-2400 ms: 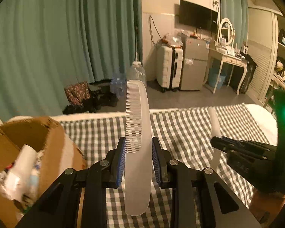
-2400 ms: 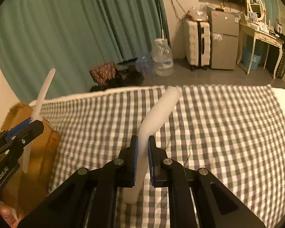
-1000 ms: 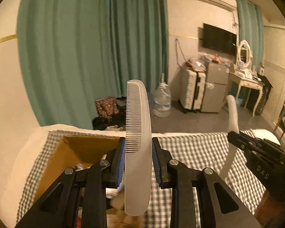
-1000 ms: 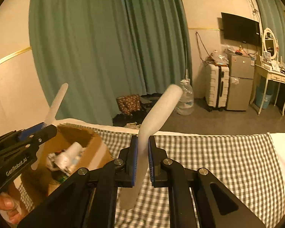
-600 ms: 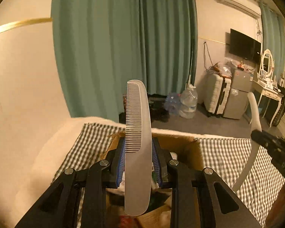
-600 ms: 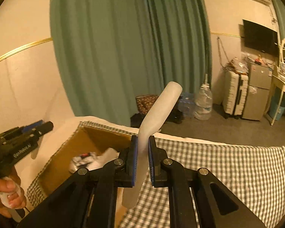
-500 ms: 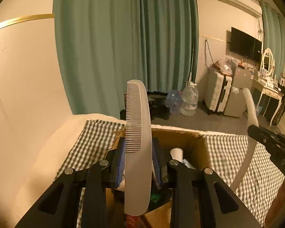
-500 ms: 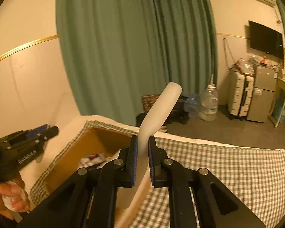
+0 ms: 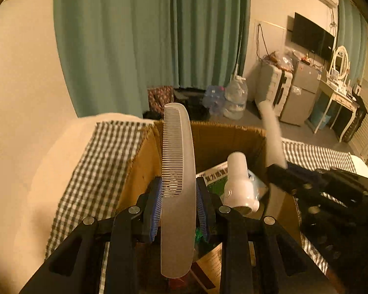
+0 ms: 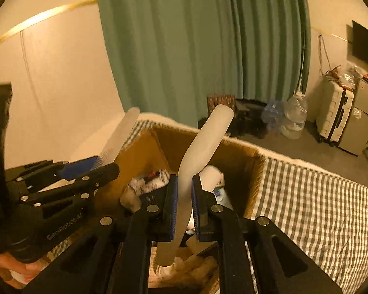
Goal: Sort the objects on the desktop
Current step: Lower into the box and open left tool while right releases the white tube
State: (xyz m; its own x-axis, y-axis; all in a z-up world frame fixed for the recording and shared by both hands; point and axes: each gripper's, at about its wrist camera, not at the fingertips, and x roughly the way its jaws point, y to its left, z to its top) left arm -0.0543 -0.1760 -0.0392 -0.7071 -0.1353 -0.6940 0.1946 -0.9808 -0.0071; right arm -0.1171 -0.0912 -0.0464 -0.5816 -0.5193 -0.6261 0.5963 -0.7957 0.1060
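The left gripper (image 9: 179, 208) squeezes a white comb (image 9: 177, 171) that stands straight up over the near edge of the open cardboard box (image 9: 216, 142). The right gripper (image 10: 184, 205) pinches a bent white comb handle (image 10: 203, 144) above the box's middle. Both grippers hang close side by side; checked cloth (image 10: 319, 201) lies open to the right

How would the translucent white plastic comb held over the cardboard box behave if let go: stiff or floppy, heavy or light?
The translucent white plastic comb probably stays stiff: it stands straight above the left tool without drooping. It looks thin, so likely light. Released over the brown cardboard box, it would probably topple flat rather than stay upright.
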